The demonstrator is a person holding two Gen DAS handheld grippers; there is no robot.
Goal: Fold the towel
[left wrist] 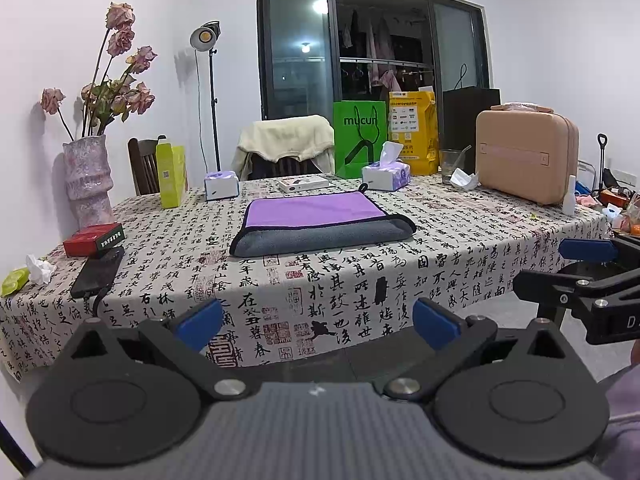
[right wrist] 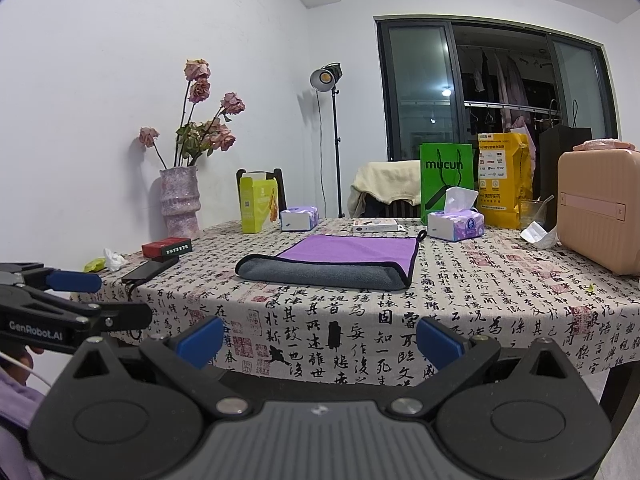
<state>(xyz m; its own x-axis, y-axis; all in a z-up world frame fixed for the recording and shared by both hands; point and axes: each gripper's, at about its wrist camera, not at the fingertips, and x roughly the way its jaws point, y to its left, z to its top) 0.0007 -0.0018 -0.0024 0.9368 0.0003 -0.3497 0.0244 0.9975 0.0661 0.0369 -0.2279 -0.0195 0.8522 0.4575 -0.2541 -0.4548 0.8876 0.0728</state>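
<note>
We hold the left hand-held gripper point(left wrist: 316, 320) and right hand-held gripper point(right wrist: 318, 338) released, off the surface point(left wrist: 440, 264). The towel point(left wrist: 320, 224) lies mid-surface, near flap turned back. Pinching one layer, or the tablecloth point(right wrist: 460, 320), could skew the fold.

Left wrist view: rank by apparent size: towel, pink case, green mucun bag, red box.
1. towel
2. pink case, close to the towel in area and farther back, so that order is unsure
3. green mucun bag
4. red box
</note>
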